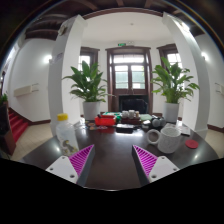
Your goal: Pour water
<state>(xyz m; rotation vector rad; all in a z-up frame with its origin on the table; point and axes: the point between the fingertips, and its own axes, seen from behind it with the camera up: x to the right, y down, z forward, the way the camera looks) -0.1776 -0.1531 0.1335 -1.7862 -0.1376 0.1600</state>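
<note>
My gripper (113,160) hovers over a dark round table (112,147), open, with nothing between its two magenta pads (82,158). A clear plastic bottle (66,135) with a yellow label stands upright on the table, ahead and to the left of the left finger. A white mug (168,139) with a handle stands ahead and to the right of the right finger. Both are well apart from the fingers.
A red tray (105,121), tea ware and small dark items (130,123) crowd the table's far side. A red coaster (192,144) lies at the right edge. Two potted plants (90,85) flank a doorway (128,75) behind the table. Red stairs (18,122) rise at the left.
</note>
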